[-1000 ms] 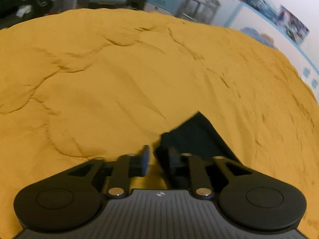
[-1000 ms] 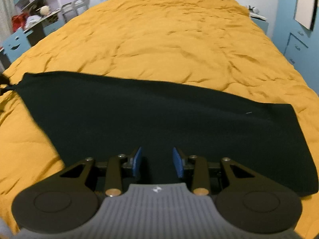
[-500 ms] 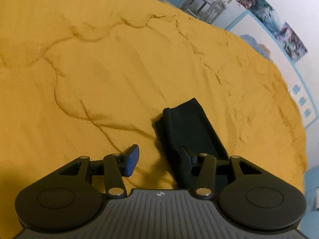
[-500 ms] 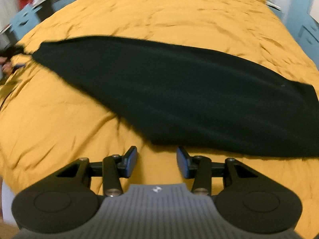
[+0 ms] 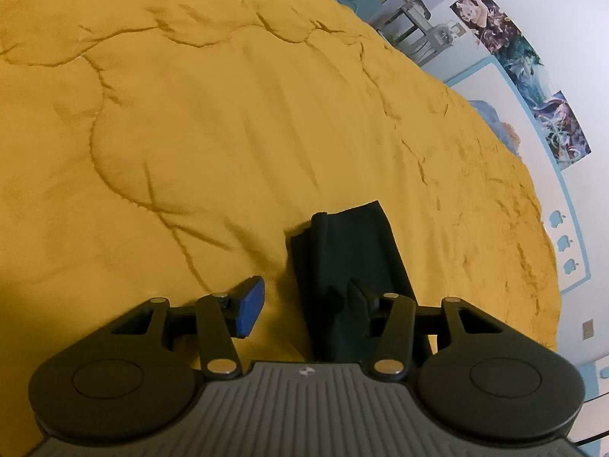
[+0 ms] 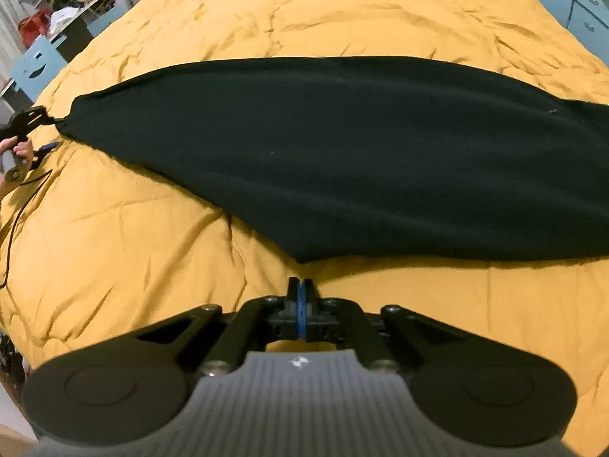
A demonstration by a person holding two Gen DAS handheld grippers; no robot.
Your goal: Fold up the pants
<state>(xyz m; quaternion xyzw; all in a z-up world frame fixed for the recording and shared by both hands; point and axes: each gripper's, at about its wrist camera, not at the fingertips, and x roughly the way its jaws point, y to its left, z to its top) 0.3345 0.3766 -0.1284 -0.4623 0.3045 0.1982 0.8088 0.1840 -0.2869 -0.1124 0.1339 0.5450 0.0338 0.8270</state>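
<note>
Black pants [image 6: 361, 152] lie stretched across a mustard-yellow bedspread [image 6: 304, 11], folded lengthwise into one long strip. In the left wrist view one narrow end of the pants [image 5: 350, 251] lies between my left gripper's fingers. My left gripper [image 5: 304, 301] is open, its right finger resting over the cloth, its blue left pad [image 5: 249, 306] on the bedspread. My right gripper [image 6: 300, 297] is shut and empty, just short of the pants' near edge. The left gripper also shows in the right wrist view [image 6: 23, 129] at the pants' far left end.
A blue desk and shelves with clutter [image 6: 42, 38] stand beyond the bed's left side. Blue drawers [image 6: 586, 7] stand at the right. Posters on a white wall [image 5: 533, 76] run along the bed. A black cable [image 6: 11, 221] trails over the bedspread.
My left gripper has opened and let the pants end drop to the bed. My right gripper has drawn back off the pants and closed.
</note>
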